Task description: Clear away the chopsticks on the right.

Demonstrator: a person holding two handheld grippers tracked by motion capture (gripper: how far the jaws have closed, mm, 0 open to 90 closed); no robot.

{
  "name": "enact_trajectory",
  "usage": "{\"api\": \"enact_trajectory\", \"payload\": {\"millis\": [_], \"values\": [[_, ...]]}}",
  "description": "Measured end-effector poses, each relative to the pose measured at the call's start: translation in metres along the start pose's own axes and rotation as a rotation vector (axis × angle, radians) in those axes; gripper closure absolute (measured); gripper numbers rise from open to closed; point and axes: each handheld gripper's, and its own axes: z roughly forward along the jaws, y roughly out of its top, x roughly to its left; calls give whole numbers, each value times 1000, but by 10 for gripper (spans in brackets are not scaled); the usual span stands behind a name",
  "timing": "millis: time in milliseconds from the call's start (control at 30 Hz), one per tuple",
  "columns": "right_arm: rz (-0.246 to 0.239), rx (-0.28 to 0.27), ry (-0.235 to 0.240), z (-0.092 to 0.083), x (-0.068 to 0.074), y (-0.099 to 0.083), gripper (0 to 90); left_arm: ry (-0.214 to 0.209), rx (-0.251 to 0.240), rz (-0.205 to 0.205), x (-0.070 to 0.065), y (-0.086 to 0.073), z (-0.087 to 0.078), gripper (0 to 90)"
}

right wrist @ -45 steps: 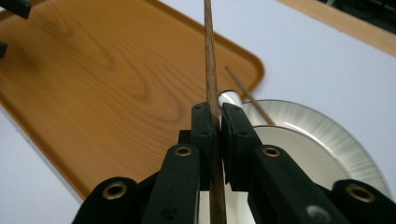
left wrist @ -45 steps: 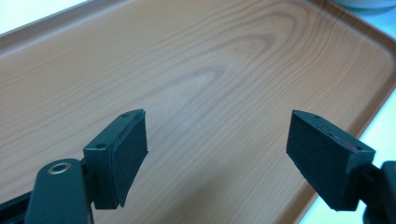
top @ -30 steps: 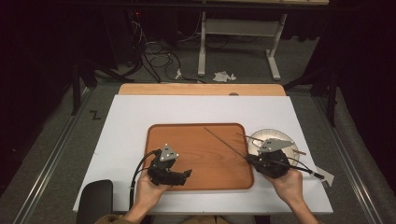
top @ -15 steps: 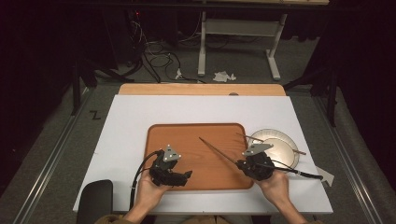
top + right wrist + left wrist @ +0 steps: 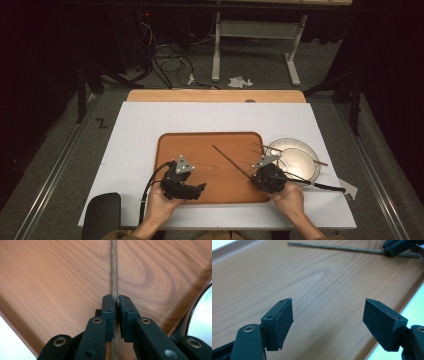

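Presently my right gripper [image 5: 116, 312] pinches one chopstick [image 5: 114, 270] near its thick end above the tray [image 5: 200, 145]: light, stiff, roll-prone, so grip stays there; left gripper [image 5: 328, 320] open, empty

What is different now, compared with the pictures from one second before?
The right gripper, shut on a chopstick, carried it left from the plate and down over the wooden tray. The left gripper stayed open in place; a second chopstick remains on the plate.

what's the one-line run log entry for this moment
right gripper: shut on chopstick | chopstick: over tray | left gripper: open, nothing between pads, over tray | second chopstick: on plate
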Motion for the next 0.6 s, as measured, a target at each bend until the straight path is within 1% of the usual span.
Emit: {"api": "enact_trajectory", "payload": {"millis": [33,167,200,233,367,500,600], "values": [[-2,2,-9,0,0,0,843,0,-2,0,0,0,0,243],[26,5,-41,-1,-1,-2,840,1,-8,-6,0,0,-1,243],[26,4,-47,-1,-1,-2,839,1,-8,-5,0,0,-2,243],[39,9,-51,-1,-1,-2,837,1,-7,-3,0,0,-2,242],[59,13,-69,-2,-4,-3,831,-2,-8,-5,-1,0,-1,242],[56,12,-73,-2,-4,-3,829,-4,3,-3,0,0,0,242],[53,9,-75,-2,-4,-3,829,2,12,8,-1,-1,1,246]]}}
